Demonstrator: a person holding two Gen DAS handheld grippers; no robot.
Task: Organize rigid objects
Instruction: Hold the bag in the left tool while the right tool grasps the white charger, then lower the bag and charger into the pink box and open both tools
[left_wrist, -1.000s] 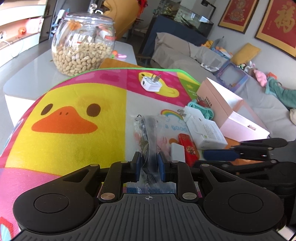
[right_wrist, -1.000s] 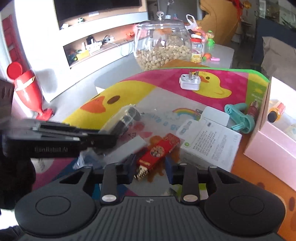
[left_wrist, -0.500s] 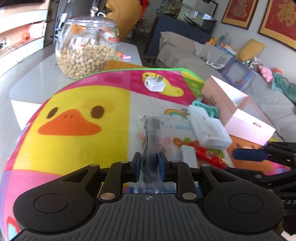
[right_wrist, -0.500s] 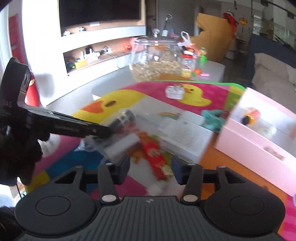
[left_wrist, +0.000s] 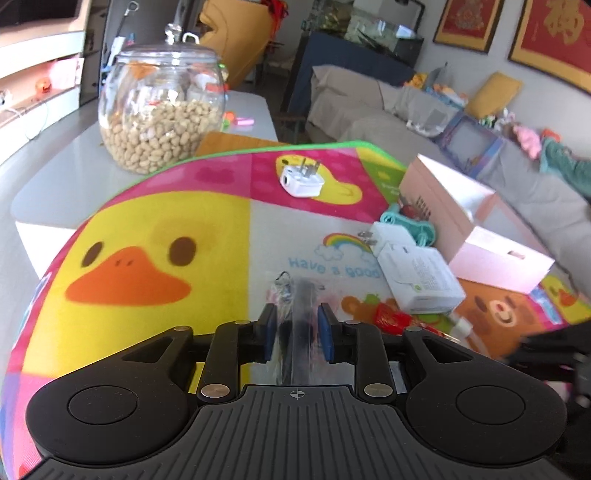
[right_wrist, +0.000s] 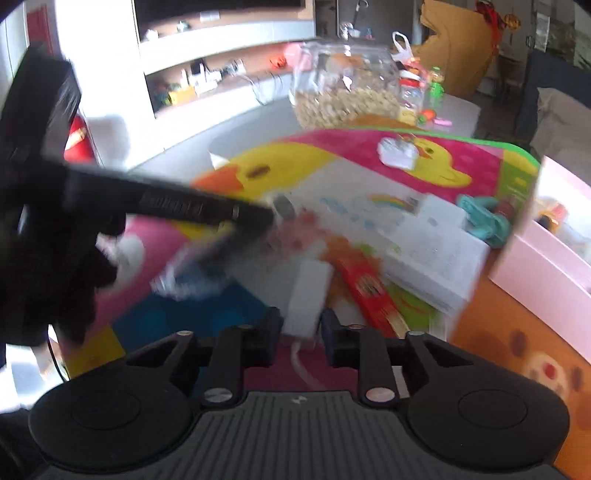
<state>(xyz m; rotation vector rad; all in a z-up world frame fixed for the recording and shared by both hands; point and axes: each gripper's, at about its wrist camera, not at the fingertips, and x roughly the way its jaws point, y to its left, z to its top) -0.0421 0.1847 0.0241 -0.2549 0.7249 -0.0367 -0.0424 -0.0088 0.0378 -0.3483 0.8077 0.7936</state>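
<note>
We are closing the right gripper (right_wrist: 301, 325) tight on a small white block (right_wrist: 308, 295) lying on the duck play mat (left_wrist: 147, 206) beside a red packet (right_wrist: 371, 291). Our left gripper (left_wrist: 297, 325), jaws just widening, is straddling a clear plastic bag (left_wrist: 297, 295), pads standing off it. A pink box (left_wrist: 476, 229) is sitting further right.

Bright daylight fills both views. The left wrist view is mostly sharp; the right wrist view is motion-blurred throughout. Fisheye distortion bends the play mat (left_wrist: 155, 206) edges.
</note>
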